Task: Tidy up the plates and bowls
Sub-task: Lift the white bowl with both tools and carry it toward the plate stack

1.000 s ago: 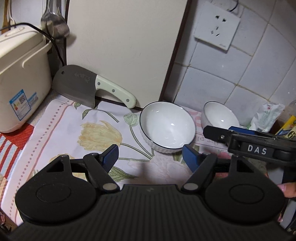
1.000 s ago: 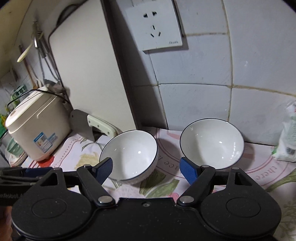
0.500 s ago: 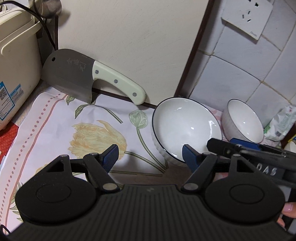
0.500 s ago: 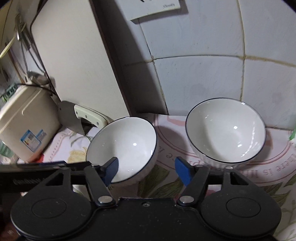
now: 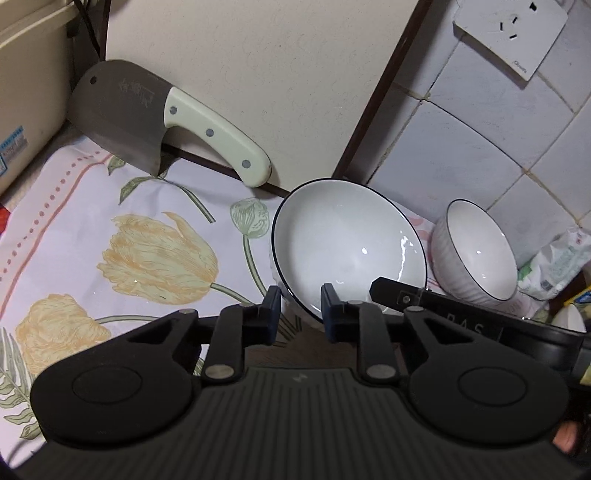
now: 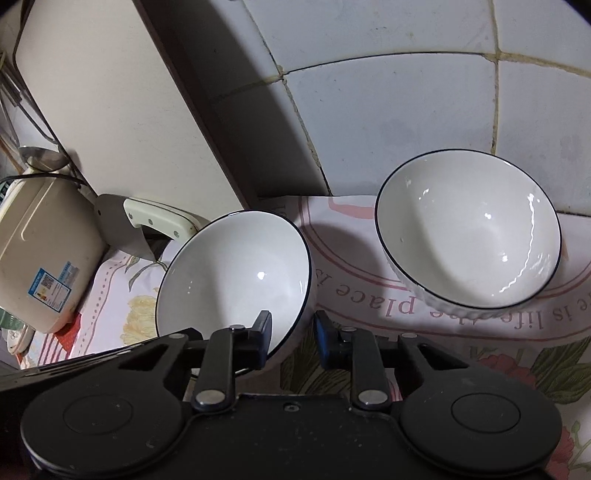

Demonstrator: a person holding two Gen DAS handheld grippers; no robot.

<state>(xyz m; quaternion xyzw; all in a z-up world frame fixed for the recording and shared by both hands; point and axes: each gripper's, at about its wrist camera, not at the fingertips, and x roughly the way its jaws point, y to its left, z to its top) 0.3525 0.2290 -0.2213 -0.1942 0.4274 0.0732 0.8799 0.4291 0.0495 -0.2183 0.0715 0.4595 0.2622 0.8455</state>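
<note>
Two white bowls with dark rims stand on the flowered cloth by the tiled wall. The left bowl (image 5: 351, 243) (image 6: 236, 273) is tilted. My left gripper (image 5: 297, 314) is closed on its near rim, one finger outside, one inside. My right gripper (image 6: 291, 339) is closed on the same bowl's rim from the right side, left finger inside, right finger outside. The right bowl (image 5: 476, 251) (image 6: 469, 229) stands apart to the right, untouched. The right gripper's body (image 5: 461, 317) shows in the left wrist view.
A cleaver (image 5: 166, 122) leans against a cream cutting board (image 5: 258, 74) at the back. A cream rice cooker (image 6: 40, 251) stands at the left. A wall socket (image 5: 509, 33) is above. A plastic packet (image 5: 557, 262) lies at the right by the wall.
Both grippers moved forward and down to the left bowl and closed their fingers on its rim. The bowl now sits tilted.
</note>
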